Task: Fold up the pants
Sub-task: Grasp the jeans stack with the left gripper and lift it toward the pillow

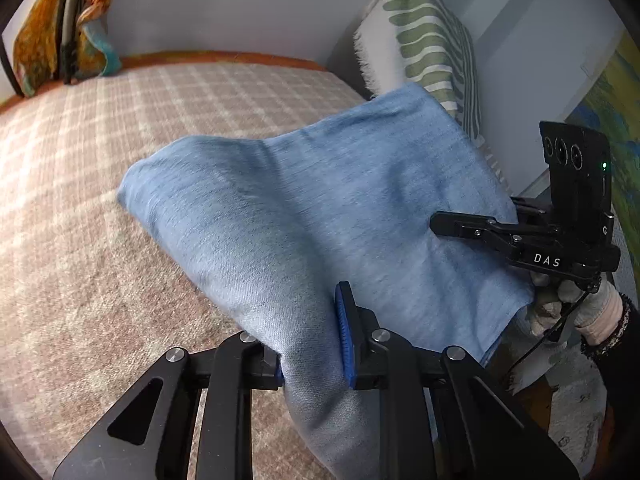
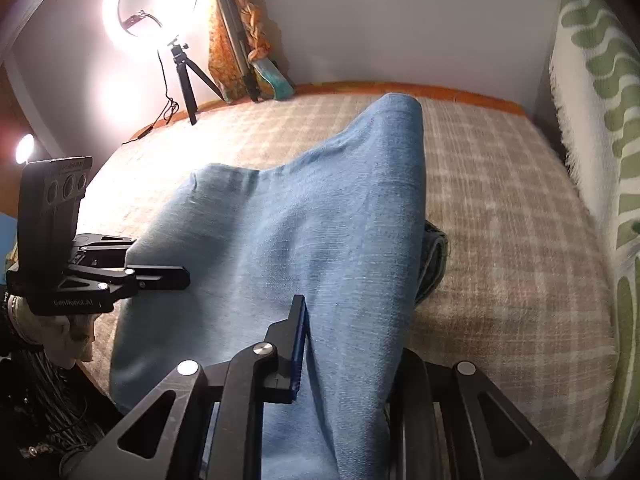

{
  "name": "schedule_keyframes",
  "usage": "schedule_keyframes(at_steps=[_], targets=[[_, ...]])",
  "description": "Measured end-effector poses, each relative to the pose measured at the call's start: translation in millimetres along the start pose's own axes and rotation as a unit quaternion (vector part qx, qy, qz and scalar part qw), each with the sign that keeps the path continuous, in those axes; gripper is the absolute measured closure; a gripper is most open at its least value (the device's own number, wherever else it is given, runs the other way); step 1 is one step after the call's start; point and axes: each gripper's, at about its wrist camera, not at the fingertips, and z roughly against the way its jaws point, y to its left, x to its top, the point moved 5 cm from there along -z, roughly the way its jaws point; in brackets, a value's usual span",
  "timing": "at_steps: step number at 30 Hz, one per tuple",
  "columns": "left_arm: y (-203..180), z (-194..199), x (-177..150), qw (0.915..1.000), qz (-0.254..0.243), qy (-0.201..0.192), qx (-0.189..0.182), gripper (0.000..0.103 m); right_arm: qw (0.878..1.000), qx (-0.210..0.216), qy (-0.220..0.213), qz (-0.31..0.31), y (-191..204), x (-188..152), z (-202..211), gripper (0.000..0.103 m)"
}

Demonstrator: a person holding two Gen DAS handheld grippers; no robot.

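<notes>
Mid-fold, by the look: blue pants lifted over the checked bed, left tool and right tool each clenched on near cloth; laying down and smoothing left

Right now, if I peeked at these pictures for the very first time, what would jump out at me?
The big blue pants fill the middle, lifted above the checked blanket. The left hand-held gripper and the right hand-held gripper each pinch the cloth at the near edge. A glowing ring light shines in the far left corner of the right wrist view.
</notes>
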Motion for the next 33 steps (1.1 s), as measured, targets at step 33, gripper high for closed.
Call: schedule_keyframes(at_steps=[33], targets=[[42.8,61.0,91.5,0.9967,-0.019,-0.078,-0.011,0.088,0.994,-0.052,-0.089,0.043,3.2,123.0,8.3,0.086]])
